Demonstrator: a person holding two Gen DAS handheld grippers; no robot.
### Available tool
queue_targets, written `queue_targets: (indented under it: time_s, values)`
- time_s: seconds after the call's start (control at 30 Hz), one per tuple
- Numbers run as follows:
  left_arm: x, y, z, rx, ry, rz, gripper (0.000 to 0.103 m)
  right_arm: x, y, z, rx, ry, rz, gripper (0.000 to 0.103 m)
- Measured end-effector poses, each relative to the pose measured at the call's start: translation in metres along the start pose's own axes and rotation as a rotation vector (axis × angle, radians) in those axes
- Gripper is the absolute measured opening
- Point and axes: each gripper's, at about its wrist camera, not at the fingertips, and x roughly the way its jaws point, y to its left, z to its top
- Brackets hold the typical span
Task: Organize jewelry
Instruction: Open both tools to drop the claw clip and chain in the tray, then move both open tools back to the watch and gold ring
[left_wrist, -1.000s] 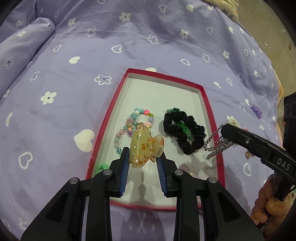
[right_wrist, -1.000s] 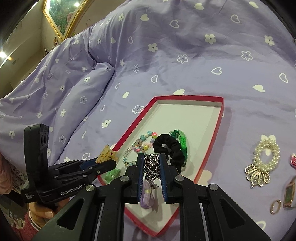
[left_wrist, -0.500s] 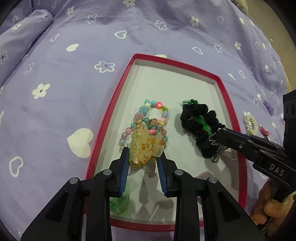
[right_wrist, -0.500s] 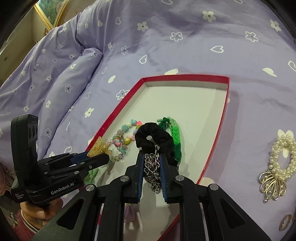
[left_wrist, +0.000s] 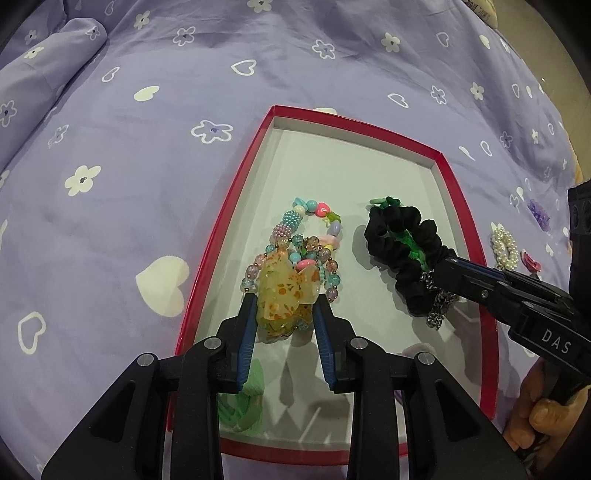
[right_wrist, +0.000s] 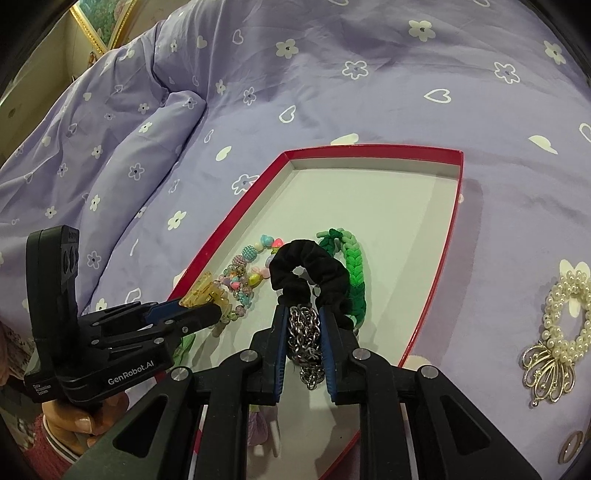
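The left gripper (left_wrist: 284, 314) has its jaws clamped on a translucent amber hair claw (left_wrist: 286, 295), low over the beaded bracelet (left_wrist: 314, 236) by the red box's (left_wrist: 229, 210) left edge. The right gripper (right_wrist: 303, 328) pinches a silvery metal chain (right_wrist: 304, 332) against the ruffled black scrunchie (right_wrist: 314, 266).

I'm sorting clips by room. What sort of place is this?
Probably a bedroom: a red tray of jewelry sits on a bed under a rumpled lilac duvet with hearts and flowers, and a gilt picture frame stands by the wall behind.
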Motion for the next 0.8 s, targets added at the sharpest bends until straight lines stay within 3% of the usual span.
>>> queue_targets:
  time_s: [0.43, 0.57, 0.8]
  values:
    - [-0.007, -0.002, -0.001, -0.001, 0.000, 0.001, 0.036, -0.005, 0.001, 0.000, 0.016, -0.010, 0.006, 0.022]
    - [-0.016, -0.003, -0.001, -0.003, -0.015, -0.001, 0.039, -0.012, 0.002, 0.001, 0.024, -0.027, 0.014, 0.033]
    - [-0.039, -0.005, -0.007, -0.039, -0.047, -0.032, 0.043, -0.041, 0.004, -0.003, 0.020, -0.068, 0.017, 0.039]
